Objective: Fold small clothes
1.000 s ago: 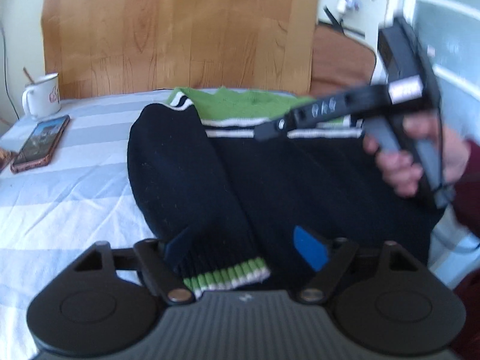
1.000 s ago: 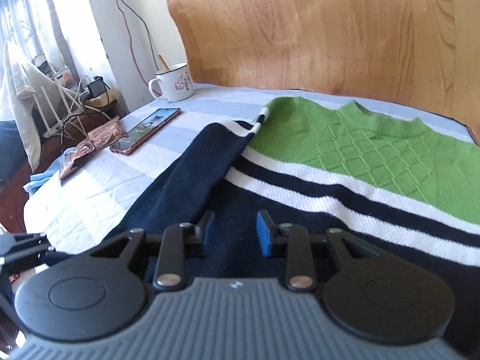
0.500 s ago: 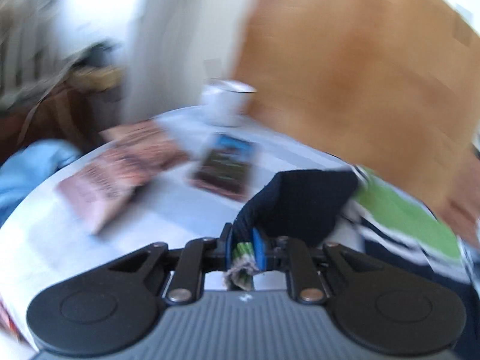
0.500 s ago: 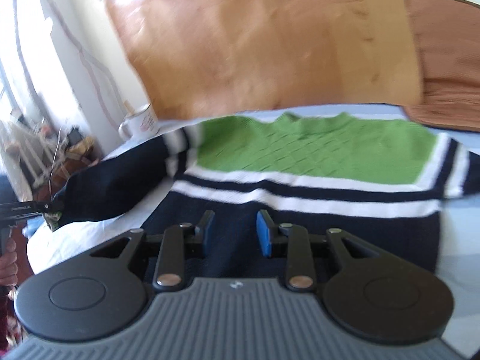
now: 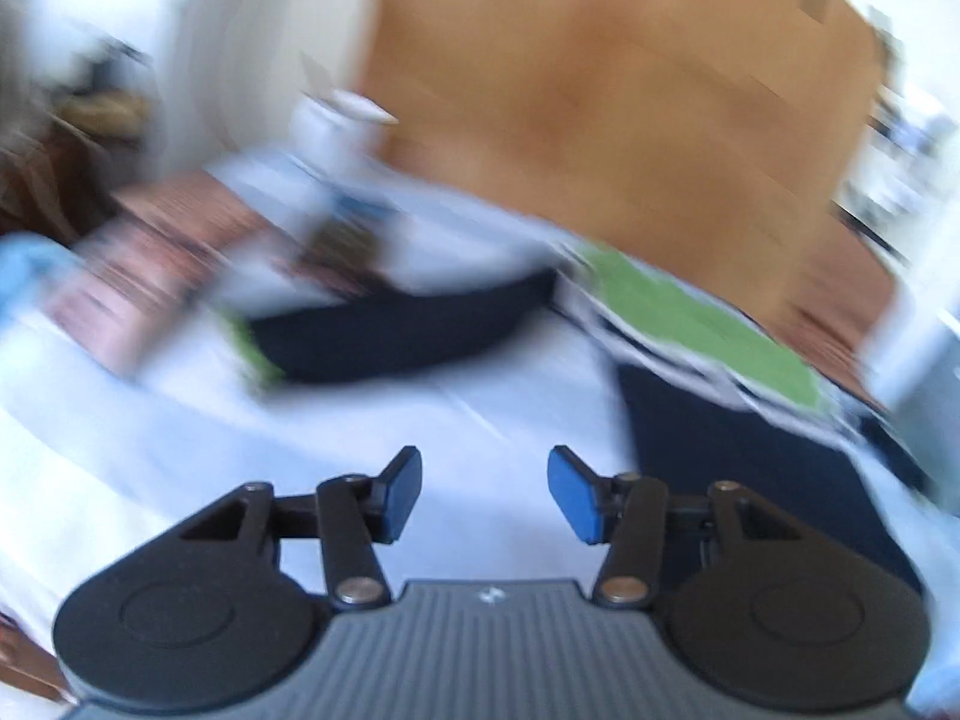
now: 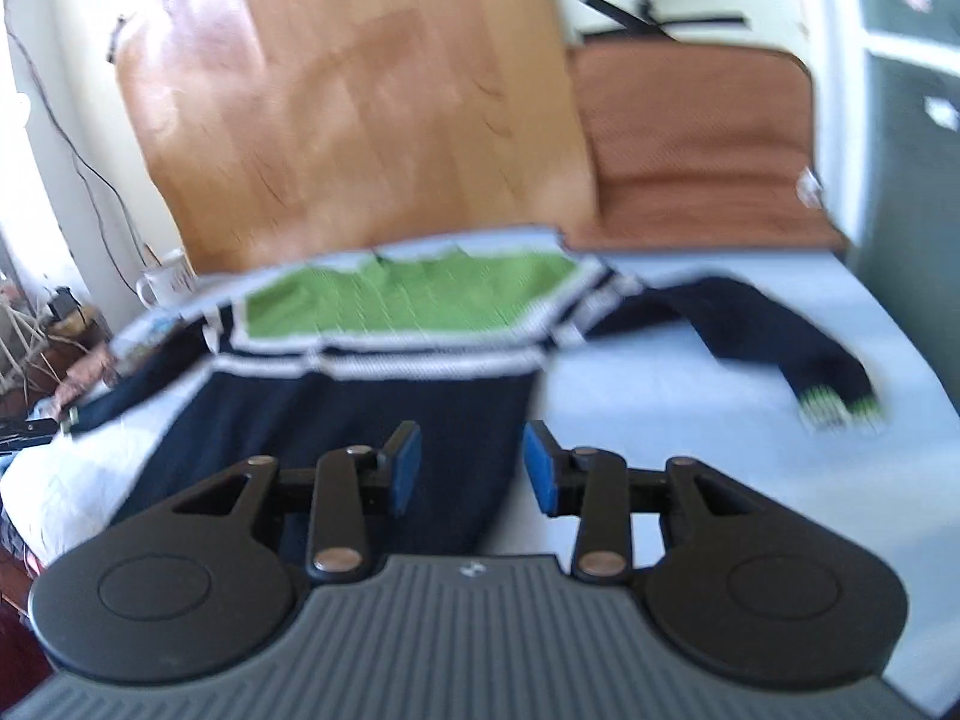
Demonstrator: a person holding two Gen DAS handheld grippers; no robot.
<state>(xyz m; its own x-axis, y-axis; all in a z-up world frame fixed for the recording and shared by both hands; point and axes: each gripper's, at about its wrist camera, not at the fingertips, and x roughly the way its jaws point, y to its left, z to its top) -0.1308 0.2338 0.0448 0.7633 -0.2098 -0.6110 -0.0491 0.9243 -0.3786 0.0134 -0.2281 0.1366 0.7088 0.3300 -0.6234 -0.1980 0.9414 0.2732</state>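
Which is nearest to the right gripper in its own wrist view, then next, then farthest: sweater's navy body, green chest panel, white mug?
1. Navy body: directly under the right gripper, whose jaws are opening with nothing between them.
2. Green chest panel: beyond it, centre.
3. White mug: far left, by the wooden board.

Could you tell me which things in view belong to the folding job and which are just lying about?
Part of the job:
- sweater, spread flat, sleeves out
- left gripper, jaws opening, nothing between them
- right gripper, jaws opening, nothing between them

Just lying about:
- mug
- phone
- brown cushion
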